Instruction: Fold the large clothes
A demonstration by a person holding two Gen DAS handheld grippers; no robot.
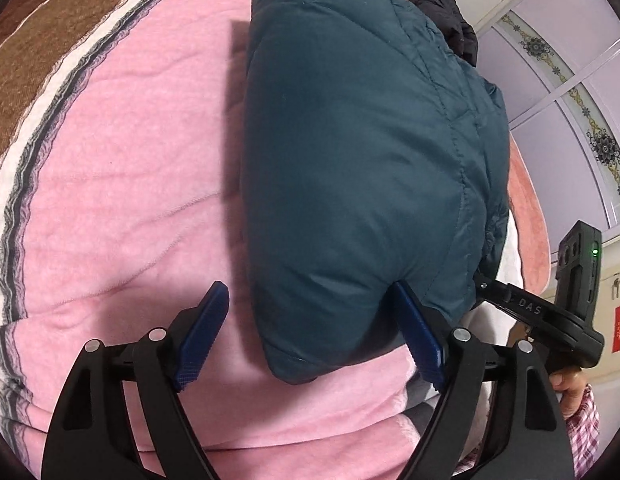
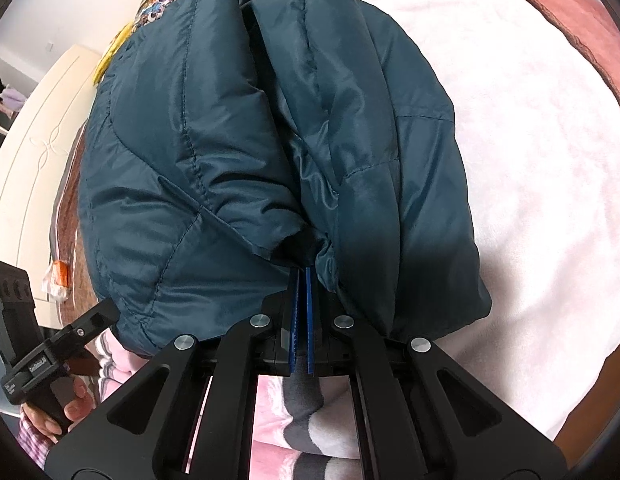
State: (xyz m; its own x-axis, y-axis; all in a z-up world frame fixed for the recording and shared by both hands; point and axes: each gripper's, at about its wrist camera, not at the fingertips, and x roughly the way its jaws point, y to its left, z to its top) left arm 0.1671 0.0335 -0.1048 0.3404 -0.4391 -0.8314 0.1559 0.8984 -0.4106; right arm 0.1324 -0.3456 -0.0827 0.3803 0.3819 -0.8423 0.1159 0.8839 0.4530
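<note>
Teal quilted jacket (image 1: 350,160), already doubled into a thick bundle, lies on the pink blanket (image 1: 122,184) of a bed. Left gripper (image 1: 310,336) stands spread, 1 pad touching the bundle's near edge, holding nothing. Right gripper (image 2: 301,316) is pinched on a jacket hem. Step judged: late fold; next move calls for laying the held edge flat, then releasing.
</note>
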